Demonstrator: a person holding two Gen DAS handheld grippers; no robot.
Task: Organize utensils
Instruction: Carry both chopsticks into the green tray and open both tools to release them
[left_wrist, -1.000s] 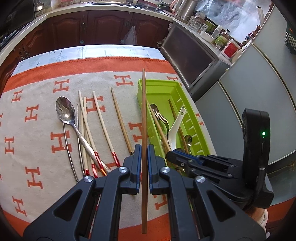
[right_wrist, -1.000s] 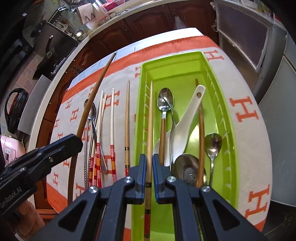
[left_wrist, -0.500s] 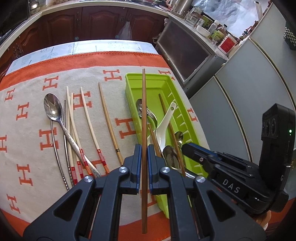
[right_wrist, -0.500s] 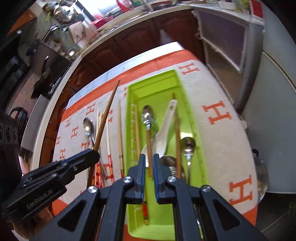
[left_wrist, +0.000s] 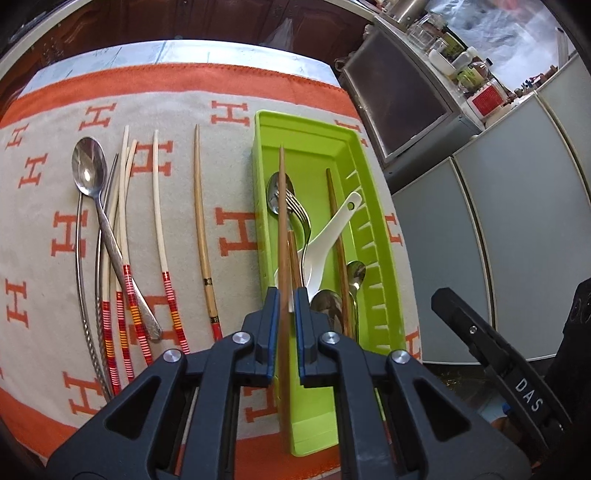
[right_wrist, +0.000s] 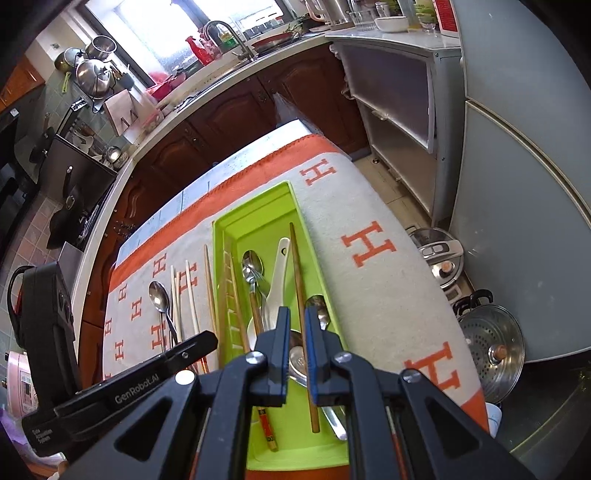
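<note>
Orange-bordered cloth (left_wrist: 229, 96) is covering the counter. Green tray (left_wrist: 376, 236) is lying along its right edge, holding spoons, a fork and chopsticks. Left gripper (left_wrist: 286, 314) is clamping a brown chopstick (left_wrist: 282, 229) lengthwise over the tray. Right gripper (right_wrist: 297, 354) is hanging above the tray, jaws slightly apart, gripping nothing. Loose chopsticks (left_wrist: 159, 221) and a spoon (left_wrist: 90, 170) are lying left of the tray.
</note>
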